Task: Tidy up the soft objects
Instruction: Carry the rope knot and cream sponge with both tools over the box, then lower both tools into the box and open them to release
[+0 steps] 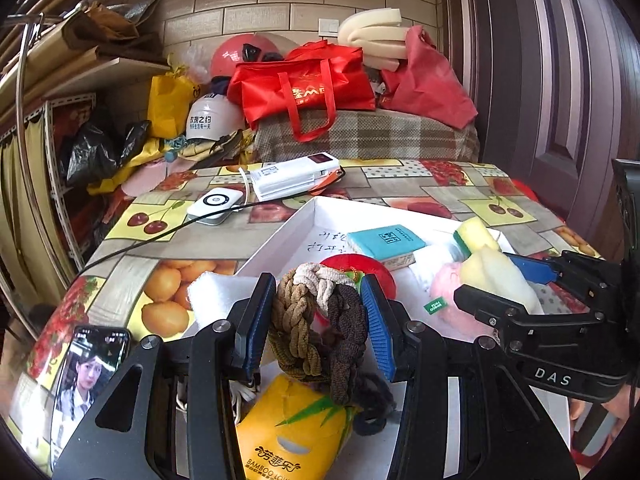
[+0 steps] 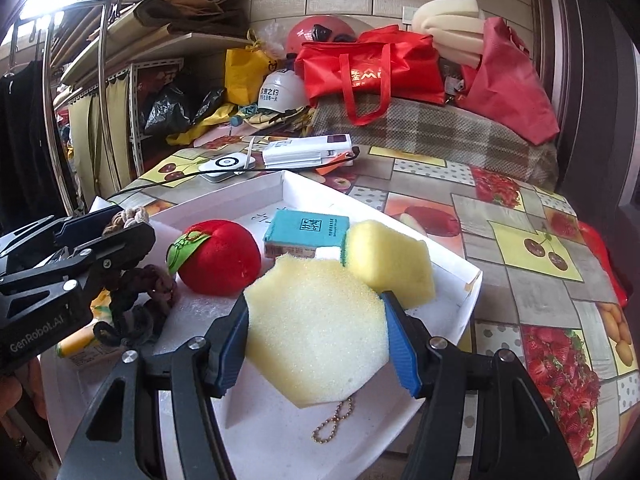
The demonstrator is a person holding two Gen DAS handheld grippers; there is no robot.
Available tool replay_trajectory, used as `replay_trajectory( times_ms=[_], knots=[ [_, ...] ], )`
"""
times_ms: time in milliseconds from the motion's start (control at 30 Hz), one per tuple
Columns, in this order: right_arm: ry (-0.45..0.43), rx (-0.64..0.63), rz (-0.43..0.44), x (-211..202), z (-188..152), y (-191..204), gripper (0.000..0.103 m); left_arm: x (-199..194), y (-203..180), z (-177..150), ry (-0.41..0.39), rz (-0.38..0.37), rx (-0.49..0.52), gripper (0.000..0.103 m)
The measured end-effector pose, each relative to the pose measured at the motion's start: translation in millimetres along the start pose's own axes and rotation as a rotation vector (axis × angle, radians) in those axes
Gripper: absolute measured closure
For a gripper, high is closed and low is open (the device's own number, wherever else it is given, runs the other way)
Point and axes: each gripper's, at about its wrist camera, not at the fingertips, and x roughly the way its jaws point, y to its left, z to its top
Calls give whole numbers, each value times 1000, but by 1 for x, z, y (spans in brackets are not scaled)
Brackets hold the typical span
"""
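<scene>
My left gripper (image 1: 318, 292) is shut on a bundle of braided hair ties (image 1: 316, 320), brown, olive and cream, held above a yellow tissue pack (image 1: 296, 432). My right gripper (image 2: 314, 312) is shut on a pale yellow hexagonal sponge (image 2: 316, 328) with a bead chain (image 2: 334, 420) dangling below it. Both hang over a white shallow box (image 2: 460, 292). Inside the box lie a red plush apple (image 2: 220, 256), a teal tissue packet (image 2: 306, 230) and a yellow scouring sponge (image 2: 390, 262). The left gripper with the hair ties (image 2: 132, 292) shows at the left of the right wrist view.
The box sits on a table with a fruit-print cloth (image 2: 540, 240). A phone (image 1: 86, 372) lies at the near left. White power banks and a cable (image 1: 292, 176) are behind the box. Red bags (image 1: 304, 88), helmets and foam crowd the back.
</scene>
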Motion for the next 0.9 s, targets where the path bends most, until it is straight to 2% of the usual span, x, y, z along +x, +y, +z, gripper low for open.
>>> replay_trajectory(
  times_ms=[267, 300, 400, 467, 533, 567, 600, 767, 900],
  knots=[
    [2, -2, -21, 1, 1, 0, 38, 5, 6, 2, 11, -8, -34, 59],
    [1, 0, -24, 1, 1, -1, 35, 5, 6, 2, 11, -7, -33, 59],
    [-7, 6, -31, -1, 1, -1, 19, 5, 6, 2, 11, -6, -33, 59],
    [-10, 9, -30, -1, 1, -1, 19, 5, 7, 2, 11, -5, -34, 59],
    [-14, 15, -28, -1, 2, -2, 12, 5, 7, 2, 7, -4, -32, 58],
    [-17, 17, -30, -2, 1, -2, 9, 4, 7, 2, 3, -1, -30, 53],
    [-21, 20, -31, -3, 1, -3, 0, 4, 7, 2, 0, 3, -27, 51],
    [-72, 16, -36, -12, 1, -2, 0, -5, 5, 1, -50, 39, -10, 14],
    [-110, 3, -51, -19, 0, 2, 0, -13, 8, -1, -98, 73, -27, 2]
  ],
)
